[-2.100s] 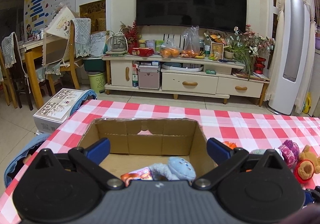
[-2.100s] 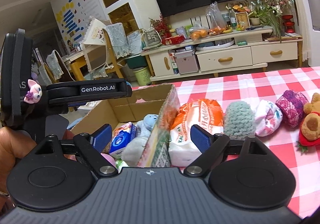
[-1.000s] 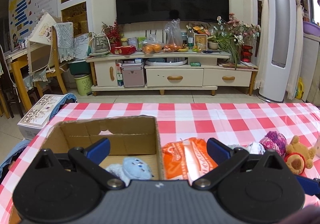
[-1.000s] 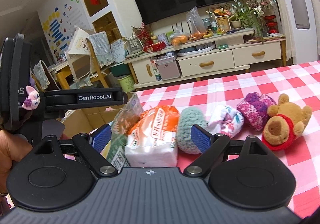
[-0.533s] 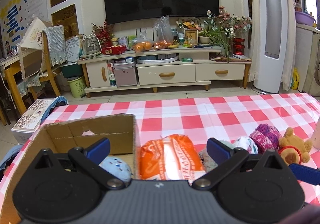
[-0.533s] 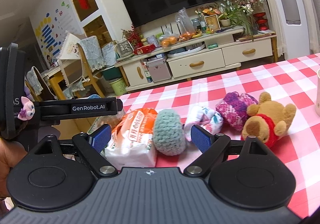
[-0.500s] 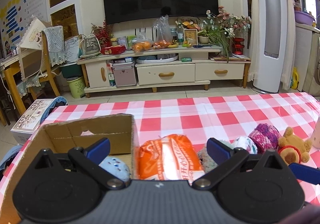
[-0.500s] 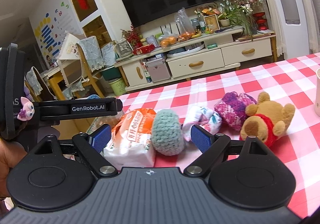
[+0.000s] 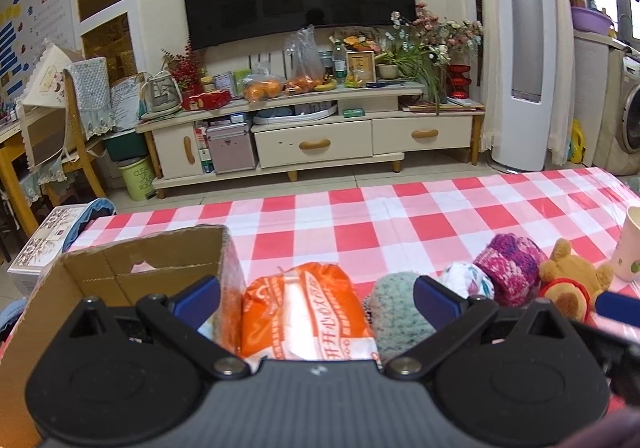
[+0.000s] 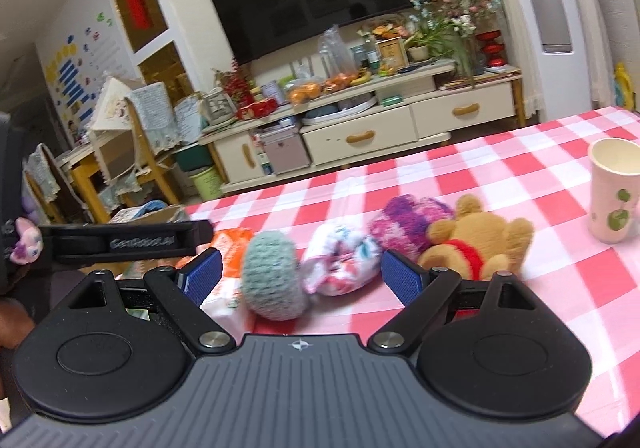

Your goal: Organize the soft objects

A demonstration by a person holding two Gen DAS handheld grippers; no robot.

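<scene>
A row of soft things lies on the red checked tablecloth [image 9: 420,219]: an orange tissue pack [image 9: 300,312], a grey-green knitted ball [image 9: 400,308], a white floral bundle [image 9: 466,282], a purple knitted ball [image 9: 506,262] and a brown teddy bear [image 9: 570,282]. A cardboard box [image 9: 120,272] stands at the left. My left gripper [image 9: 316,300] is open over the tissue pack. My right gripper [image 10: 300,274] is open, with the knitted ball [image 10: 272,274] and floral bundle [image 10: 342,262] between its fingers. The bear [image 10: 476,238] lies to its right.
A paper cup [image 10: 614,189] stands on the table at the right, also at the right edge in the left wrist view [image 9: 630,244]. The left gripper's body [image 10: 120,242] crosses the left of the right wrist view. A TV cabinet [image 9: 312,135] stands beyond the table.
Both grippers have moved right along the row, from the box toward the soft things. The cup has come into view. Both stay open.
</scene>
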